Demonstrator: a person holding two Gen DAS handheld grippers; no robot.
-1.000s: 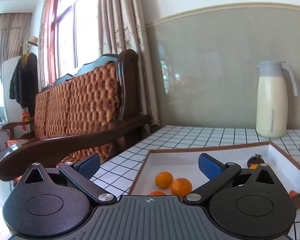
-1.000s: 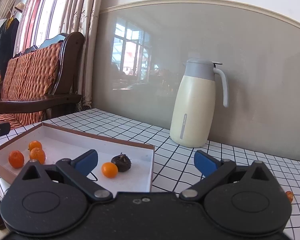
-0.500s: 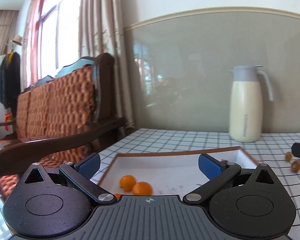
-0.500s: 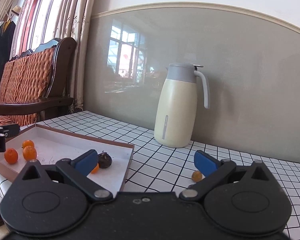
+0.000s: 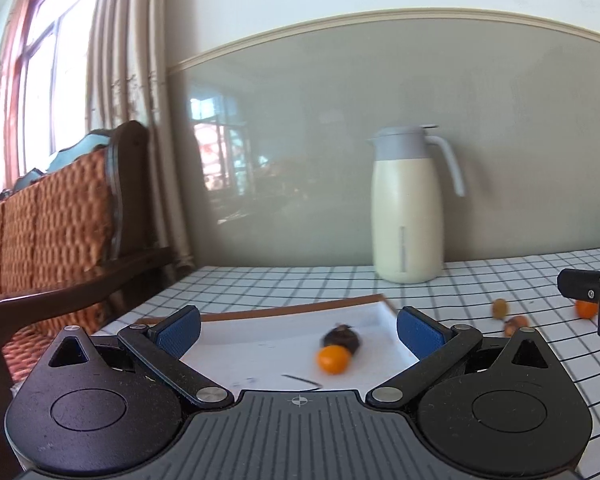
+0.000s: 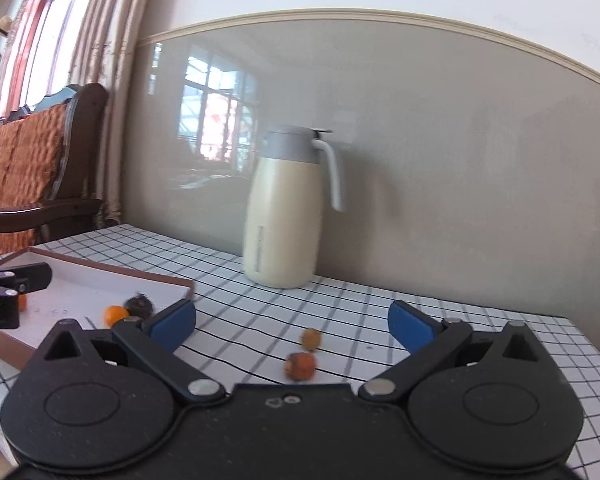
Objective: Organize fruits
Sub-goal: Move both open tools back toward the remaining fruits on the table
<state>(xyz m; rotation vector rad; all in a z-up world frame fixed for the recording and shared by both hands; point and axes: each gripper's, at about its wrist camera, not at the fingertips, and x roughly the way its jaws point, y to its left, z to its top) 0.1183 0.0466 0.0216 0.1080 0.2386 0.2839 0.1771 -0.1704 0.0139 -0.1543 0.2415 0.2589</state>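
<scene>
Our left gripper [image 5: 298,330] is hovering spread and empty over the tray [image 5: 300,307], where an orange [image 5: 333,359] is sitting; our right gripper [image 6: 292,326], also spread, is lining up on two loose fruits [image 6: 300,365] on the tablecloth [image 6: 380,312]. Next, we judge: lowering, pinching gently.

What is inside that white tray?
In the tray lie an orange fruit touching a dark fruit, plus a thin dark stick. The left gripper hides the tray's near edge, so more fruit may lie there.
</scene>
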